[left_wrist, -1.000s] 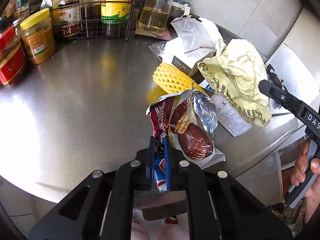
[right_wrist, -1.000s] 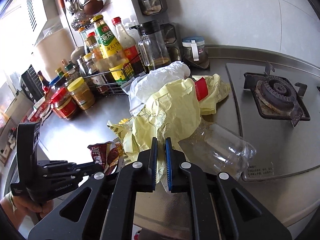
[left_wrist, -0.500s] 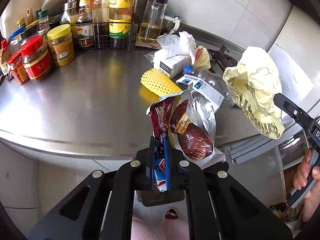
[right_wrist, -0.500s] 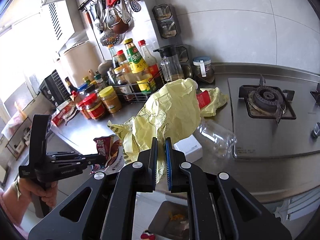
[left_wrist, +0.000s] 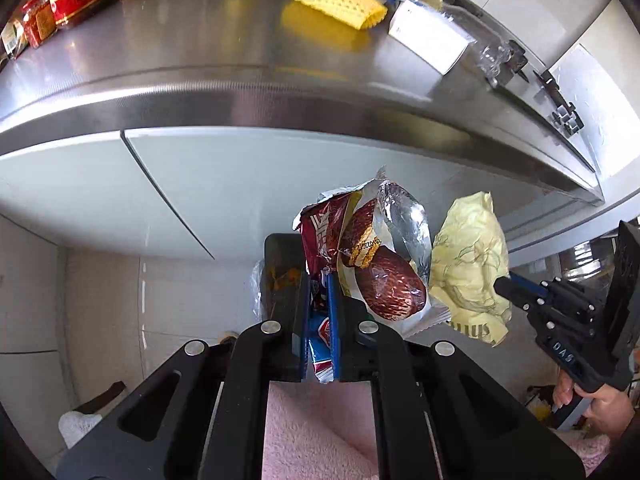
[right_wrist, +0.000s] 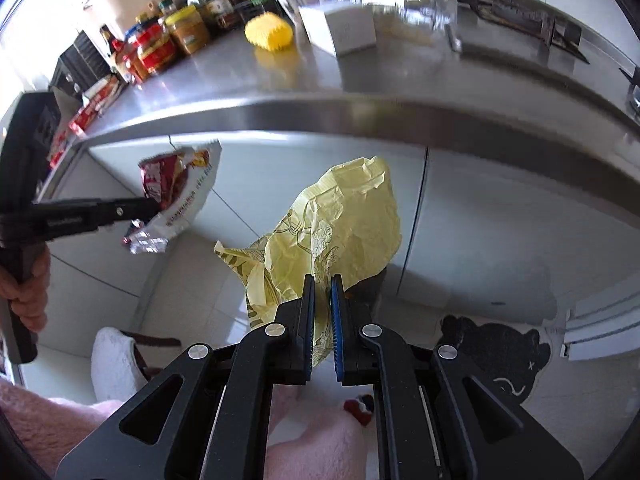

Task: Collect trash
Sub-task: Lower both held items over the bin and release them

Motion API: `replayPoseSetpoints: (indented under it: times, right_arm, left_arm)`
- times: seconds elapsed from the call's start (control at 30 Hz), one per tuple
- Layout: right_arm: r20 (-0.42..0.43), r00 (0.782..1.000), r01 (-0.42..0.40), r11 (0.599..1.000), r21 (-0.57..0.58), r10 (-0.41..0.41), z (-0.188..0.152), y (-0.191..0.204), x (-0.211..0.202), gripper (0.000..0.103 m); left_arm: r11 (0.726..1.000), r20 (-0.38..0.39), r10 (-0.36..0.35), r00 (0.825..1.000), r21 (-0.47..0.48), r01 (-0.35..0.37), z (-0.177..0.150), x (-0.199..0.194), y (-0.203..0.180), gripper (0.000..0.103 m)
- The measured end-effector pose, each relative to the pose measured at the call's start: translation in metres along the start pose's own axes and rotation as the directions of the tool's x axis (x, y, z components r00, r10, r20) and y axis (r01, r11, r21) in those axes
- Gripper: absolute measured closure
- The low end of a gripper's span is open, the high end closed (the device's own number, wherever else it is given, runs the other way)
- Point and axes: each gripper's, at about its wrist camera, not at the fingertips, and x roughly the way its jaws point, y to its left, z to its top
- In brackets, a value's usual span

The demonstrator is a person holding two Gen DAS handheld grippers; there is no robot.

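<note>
The left gripper (left_wrist: 320,312) is clamped on the snack wrappers (left_wrist: 360,264), at centre frame over the dark bin (left_wrist: 280,264). The right gripper (right_wrist: 322,320) pinches the yellow paper bag (right_wrist: 340,224) only by an edge. The light bag could drift and miss the bin when dropped.

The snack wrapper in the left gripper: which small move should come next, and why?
Probably lower the left gripper slightly and open it. It is shut on the snack wrapper, held below the counter, with the dark bin right behind it. The right gripper, holding the yellow paper, could follow.
</note>
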Motion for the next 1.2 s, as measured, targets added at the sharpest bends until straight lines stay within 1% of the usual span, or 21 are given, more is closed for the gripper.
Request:
replayPoseSetpoints:
  times: [0.1,0.2,0.3,0.43,0.5,0.6,0.63,0.7,0.77,0.8,0.83,0.87,0.9,1.0,1.1,1.17,1.2]
  right_arm:
    - [-0.079,0.997,-0.011,1.0,0.023,0.012,-0.016,-0.005,0.043,0.094]
    - [-0.121,0.992,-0.028,0.999,0.028,0.031,-0.026,-0.006,0.08,0.094]
    - [-0.14,0.989,-0.039,0.998,0.044,0.045,-0.033,-0.008,0.115,0.094]
    - [-0.157,0.984,-0.064,0.988,0.143,0.087,-0.042,-0.022,0.157,0.094]
    - [-0.16,0.982,-0.072,0.981,0.178,0.101,-0.044,-0.028,0.173,0.093]
    - [-0.159,0.982,-0.071,0.982,0.173,0.099,-0.043,-0.027,0.187,0.093]
    - [-0.158,0.982,-0.074,0.982,0.174,0.103,-0.043,-0.027,0.191,0.09]
    - [-0.153,0.982,-0.083,0.98,0.182,0.112,-0.041,-0.026,0.194,0.09]
    - [-0.147,0.984,-0.076,0.98,0.183,0.104,-0.038,-0.026,0.196,0.086]
    - [-0.143,0.985,-0.073,0.98,0.187,0.101,-0.038,-0.026,0.196,0.079]
    - [-0.142,0.985,-0.072,0.978,0.194,0.101,-0.037,-0.027,0.195,0.066]
    - [-0.138,0.985,-0.074,0.976,0.202,0.104,-0.037,-0.028,0.193,0.058]
    - [-0.137,0.985,-0.071,0.976,0.205,0.101,-0.036,-0.029,0.191,0.053]
    - [-0.134,0.987,-0.062,0.975,0.211,0.092,-0.033,-0.03,0.182,0.053]
    - [-0.126,0.988,-0.062,0.971,0.229,0.093,-0.027,-0.032,0.163,0.053]
    - [-0.111,0.989,-0.067,0.97,0.233,0.095,-0.02,-0.03,0.141,0.053]
    - [-0.098,0.991,-0.071,0.97,0.233,0.096,-0.016,-0.03,0.128,0.048]
  left_arm:
    - [1.0,-0.025,0.011,1.0,-0.021,-0.012,-0.002,0.027,0.003,0.096]
    - [0.999,-0.053,-0.001,0.999,-0.045,-0.001,-0.002,0.059,0.004,0.096]
    - [0.998,-0.083,-0.016,0.996,-0.06,0.011,-0.003,0.094,0.004,0.096]
    - [0.996,-0.133,-0.048,0.99,-0.084,0.036,-0.001,0.14,0.003,0.096]
    - [0.996,-0.153,-0.052,0.987,-0.079,0.04,-0.004,0.157,0.005,0.096]
    - [0.996,-0.165,-0.062,0.984,-0.08,0.049,-0.009,0.172,0.011,0.096]
    - [0.995,-0.168,-0.064,0.984,-0.081,0.051,-0.007,0.176,0.009,0.095]
    - [0.995,-0.169,-0.067,0.983,-0.082,0.053,-0.009,0.18,0.013,0.092]
    - [0.995,-0.166,-0.064,0.984,-0.09,0.049,-0.009,0.18,0.015,0.091]
    - [0.995,-0.164,-0.063,0.985,-0.093,0.048,-0.009,0.18,0.016,0.088]
    - [0.994,-0.16,-0.062,0.985,-0.095,0.047,-0.009,0.177,0.016,0.086]
    - [0.994,-0.157,-0.061,0.986,-0.098,0.046,-0.008,0.175,0.017,0.085]
    - [0.994,-0.155,-0.06,0.986,-0.1,0.045,-0.008,0.173,0.017,0.082]
    - [0.994,-0.146,-0.058,0.988,-0.096,0.044,-0.004,0.164,0.014,0.081]
    - [0.995,-0.137,-0.052,0.989,-0.096,0.039,0.0,0.15,0.012,0.079]
    - [0.994,-0.127,-0.059,0.99,-0.101,0.046,0.003,0.134,0.011,0.069]
    - [0.994,-0.118,-0.059,0.991,-0.1,0.047,0.005,0.122,0.009,0.056]
